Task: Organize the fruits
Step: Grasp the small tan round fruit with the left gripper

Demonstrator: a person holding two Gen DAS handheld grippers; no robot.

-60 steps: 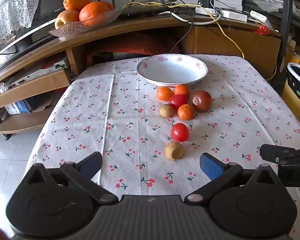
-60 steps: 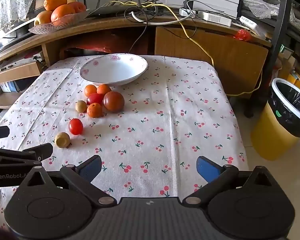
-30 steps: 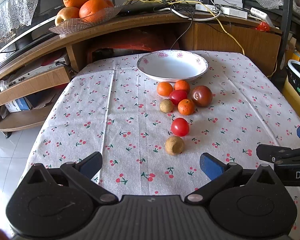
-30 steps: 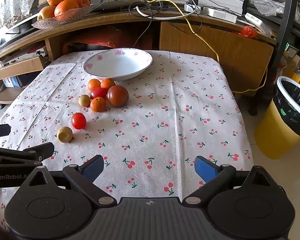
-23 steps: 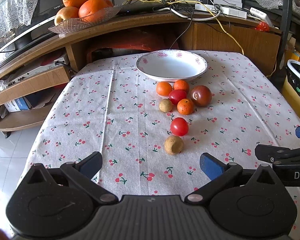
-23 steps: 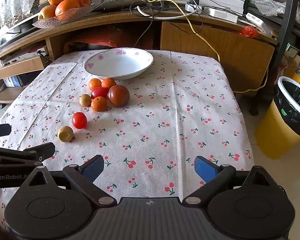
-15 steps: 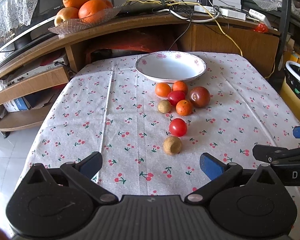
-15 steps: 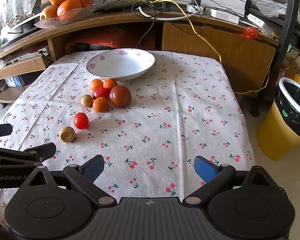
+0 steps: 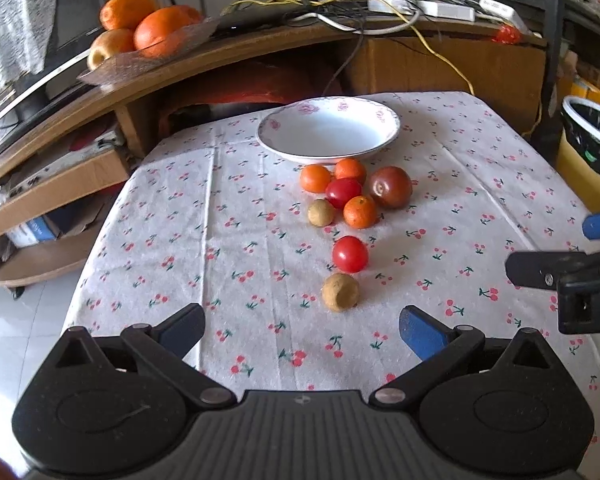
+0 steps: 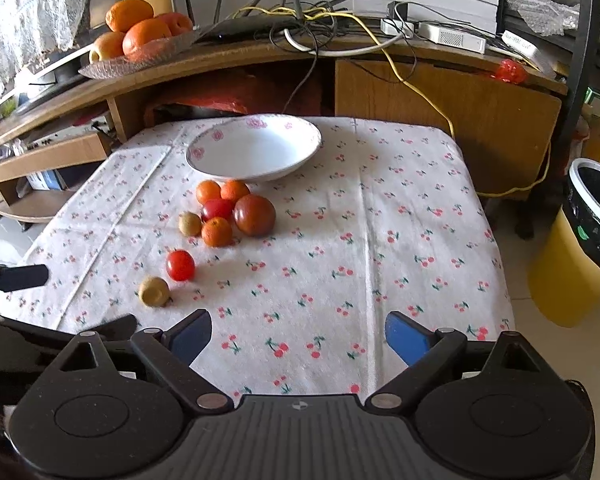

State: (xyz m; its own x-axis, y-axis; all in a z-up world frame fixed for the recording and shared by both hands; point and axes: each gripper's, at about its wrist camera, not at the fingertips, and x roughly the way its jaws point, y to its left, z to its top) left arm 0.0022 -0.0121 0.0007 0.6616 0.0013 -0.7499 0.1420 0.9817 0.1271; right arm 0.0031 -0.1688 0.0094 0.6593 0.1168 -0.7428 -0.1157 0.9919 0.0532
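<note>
Left gripper [image 9: 302,330]: fingers [image 9: 182,326] spread wide, nothing between them, held over the near edge of the counter [image 9: 236,264]. Right gripper [image 10: 298,334]: fingers [image 10: 406,336] likewise spread wide and empty, over the near edge further right. Each gripper shows at the side of the other's view.

From the left wrist view, nearest fruit is a brown round fruit [image 9: 340,292] at 12 o'clock, just beyond the gap between the fingers. Just past it, close but whether touching cannot be told, a red tomato [image 9: 350,254].

Further out at 12 o'clock, a tight cluster: small brown fruit [image 9: 321,212] on the left, an orange [image 9: 360,212] beside it, a second red tomato [image 9: 343,192] behind these, two more oranges [image 9: 315,178] at the back, and a large dark red tomato [image 9: 391,187] at the right edge. The cluster's pieces appear to press against one another.

Beyond the cluster, a white bowl [image 9: 328,148] with a pink flower rim pattern, nothing in it; the back oranges sit right at its near rim.

Counter is covered with a white cherry-print cloth.

Far field: a wooden shelf [image 9: 220,60] at 11 to 12 o'clock carrying a glass dish [image 9: 112,70] heaped with oranges and an apple, plus tangled cables [image 9: 340,12]. At 3 o'clock, a yellow bin [image 10: 572,264] with a black liner stands on the floor.
</note>
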